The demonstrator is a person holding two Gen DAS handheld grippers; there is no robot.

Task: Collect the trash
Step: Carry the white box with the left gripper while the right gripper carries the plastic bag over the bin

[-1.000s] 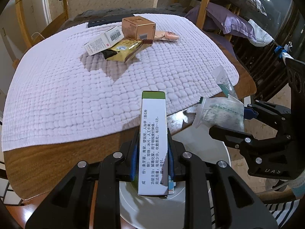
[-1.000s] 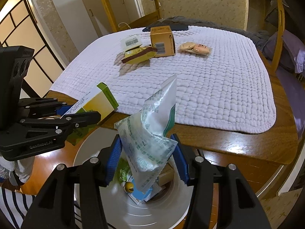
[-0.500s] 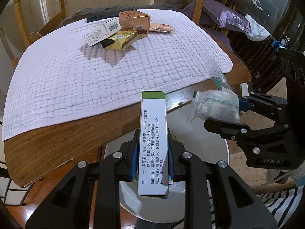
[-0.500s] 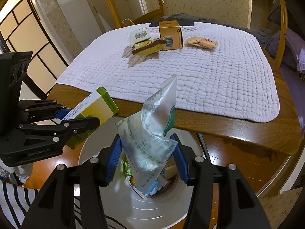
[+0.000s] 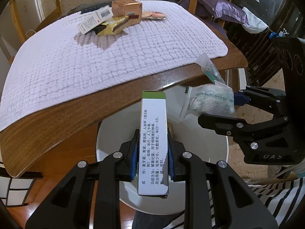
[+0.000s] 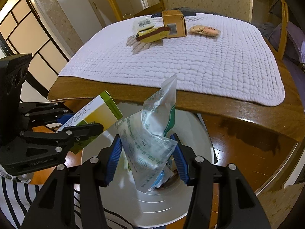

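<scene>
In the left wrist view, your left gripper [image 5: 152,152] was clamped on the long sides of a white and green carton [image 5: 153,143], which stood up out of the jaws above the open white bin [image 5: 106,133] beside the table [image 5: 63,118]. The carton looked light, stiff and hollow, probably empty, so it should take a firm pinch across its narrow width without slipping, though too much squeeze could crush it. Across the bin, your right gripper [image 5: 219,106] held a crumpled clear plastic bag [image 5: 209,99]. More trash waited on the white quilted mat [image 5: 114,57]: a white box [image 5: 95,20], a gold wrapper [image 5: 112,25], a brown box [image 5: 126,7] and a small pink packet [image 5: 153,15].

In the right wrist view, your right gripper [image 6: 146,158] pinched the bag [image 6: 148,143] at its bunched lower part, with the bin [image 6: 198,152] directly below and some trash already inside. The bag appeared featherlight, limp and slick; a grip on a gathered fold suits it better than one on a single layer. Your left gripper [image 6: 80,124] held the carton [image 6: 95,114] tilted over the bin's rim.
</scene>
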